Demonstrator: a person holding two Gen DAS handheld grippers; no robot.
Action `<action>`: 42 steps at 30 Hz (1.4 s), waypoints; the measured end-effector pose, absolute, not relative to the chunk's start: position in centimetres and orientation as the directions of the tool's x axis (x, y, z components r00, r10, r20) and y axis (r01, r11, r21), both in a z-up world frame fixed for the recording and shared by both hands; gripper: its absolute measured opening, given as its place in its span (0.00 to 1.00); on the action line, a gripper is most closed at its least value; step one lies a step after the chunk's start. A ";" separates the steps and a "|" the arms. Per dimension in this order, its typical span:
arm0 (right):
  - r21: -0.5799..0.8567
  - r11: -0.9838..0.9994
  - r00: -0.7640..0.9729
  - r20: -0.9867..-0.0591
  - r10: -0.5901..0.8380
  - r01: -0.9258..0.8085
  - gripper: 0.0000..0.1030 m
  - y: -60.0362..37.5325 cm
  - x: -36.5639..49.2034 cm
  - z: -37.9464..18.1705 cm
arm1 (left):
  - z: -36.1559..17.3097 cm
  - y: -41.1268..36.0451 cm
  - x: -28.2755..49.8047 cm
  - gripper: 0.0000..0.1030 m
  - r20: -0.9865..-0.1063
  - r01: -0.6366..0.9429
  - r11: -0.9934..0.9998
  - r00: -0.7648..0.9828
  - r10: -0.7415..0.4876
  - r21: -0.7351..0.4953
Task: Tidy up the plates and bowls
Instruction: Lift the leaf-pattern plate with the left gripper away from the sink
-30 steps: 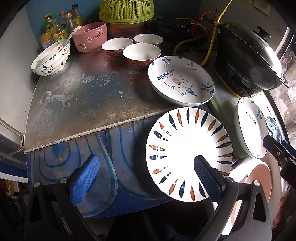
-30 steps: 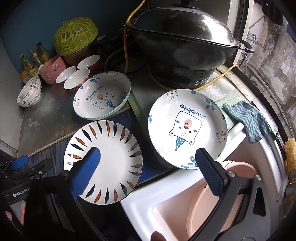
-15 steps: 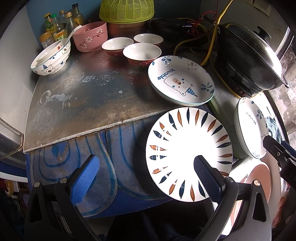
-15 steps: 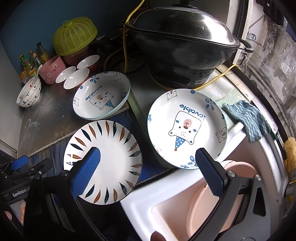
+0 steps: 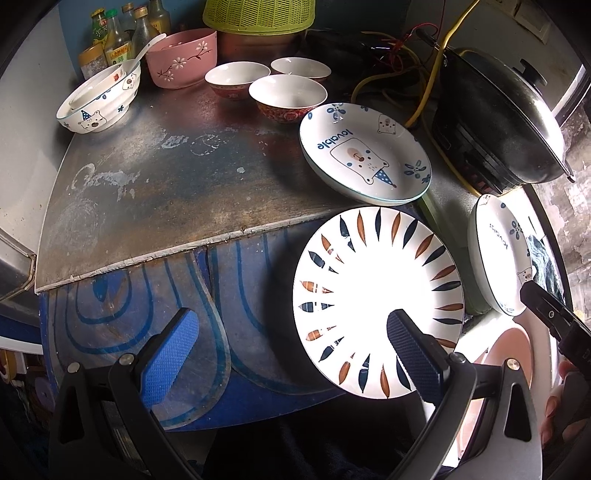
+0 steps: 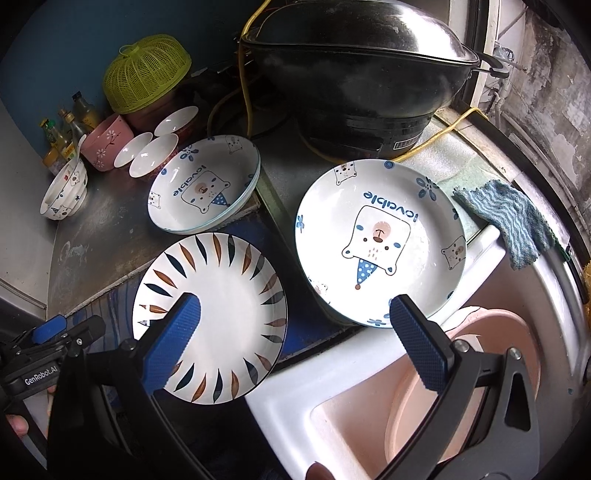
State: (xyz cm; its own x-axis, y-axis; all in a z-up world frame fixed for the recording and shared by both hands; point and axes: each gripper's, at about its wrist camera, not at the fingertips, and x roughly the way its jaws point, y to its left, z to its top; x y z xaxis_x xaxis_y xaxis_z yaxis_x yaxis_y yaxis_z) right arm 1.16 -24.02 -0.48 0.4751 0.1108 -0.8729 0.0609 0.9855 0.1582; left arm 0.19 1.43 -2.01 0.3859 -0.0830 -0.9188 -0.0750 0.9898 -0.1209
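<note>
A leaf-pattern plate [image 5: 376,291] [image 6: 218,314] lies on the blue counter front. One bear plate [image 5: 364,168] [image 6: 203,188] sits on the metal counter [image 5: 177,177]. Another bear plate [image 6: 380,240] [image 5: 498,254] rests beside the sink. Three red-and-white bowls [image 5: 286,92], a pink bowl [image 5: 183,57] and a bear bowl with spoon [image 5: 98,98] stand at the back. My left gripper [image 5: 291,350] is open, its right finger over the leaf plate's near edge. My right gripper [image 6: 295,336] is open above the gap between the leaf plate and the right bear plate.
A big black wok with lid [image 6: 362,66] and yellow cables [image 5: 424,88] stand at the back right. A green mesh cover [image 6: 146,74] and bottles [image 5: 118,33] line the back. A sink with a pink basin [image 6: 461,387] is at right, with a blue cloth [image 6: 506,218].
</note>
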 end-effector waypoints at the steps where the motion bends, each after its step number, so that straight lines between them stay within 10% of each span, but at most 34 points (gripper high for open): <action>1: 0.175 0.983 0.469 -0.874 0.127 0.059 1.00 -24.2 1.0 -0.9 | -2.2 1.5 0.2 0.99 -0.921 -0.074 0.989 0.380 -0.088 -0.126; 15: 0.450 0.892 0.407 -0.825 0.393 0.050 0.89 -24.9 0.4 -4.3 | -5.4 2.3 1.8 0.99 -0.936 -0.020 0.983 0.310 -0.168 -0.183; 19: 0.539 0.839 0.379 -0.793 0.477 0.073 0.71 -25.1 0.3 -6.1 | -6.6 3.1 2.6 0.92 -0.930 -0.028 0.971 0.297 -0.217 -0.236; 25: 0.553 0.824 0.389 -0.791 0.472 0.126 0.55 -25.7 0.5 -8.2 | -8.0 3.3 4.0 0.78 -0.923 -0.004 0.963 0.288 -0.256 -0.269; 28: 0.553 0.821 0.400 -0.791 0.463 0.142 0.42 -26.0 0.9 -9.1 | -8.8 3.1 5.1 0.47 -0.925 0.010 0.960 0.266 -0.271 -0.279; 42: 0.539 0.824 0.423 -0.797 0.431 0.176 0.13 -25.7 1.8 -11.9 | -11.3 0.9 8.9 0.16 -0.908 0.112 0.928 0.194 -0.372 -0.356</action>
State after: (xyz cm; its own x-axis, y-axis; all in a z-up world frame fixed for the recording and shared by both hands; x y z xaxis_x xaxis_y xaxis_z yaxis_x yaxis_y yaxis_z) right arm 1.82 -25.69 -11.95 0.4233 0.4310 -0.7969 0.1762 0.8237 0.5390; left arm 8.91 0.92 -11.32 0.1937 -0.3721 -0.9078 0.1115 0.9276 -0.3564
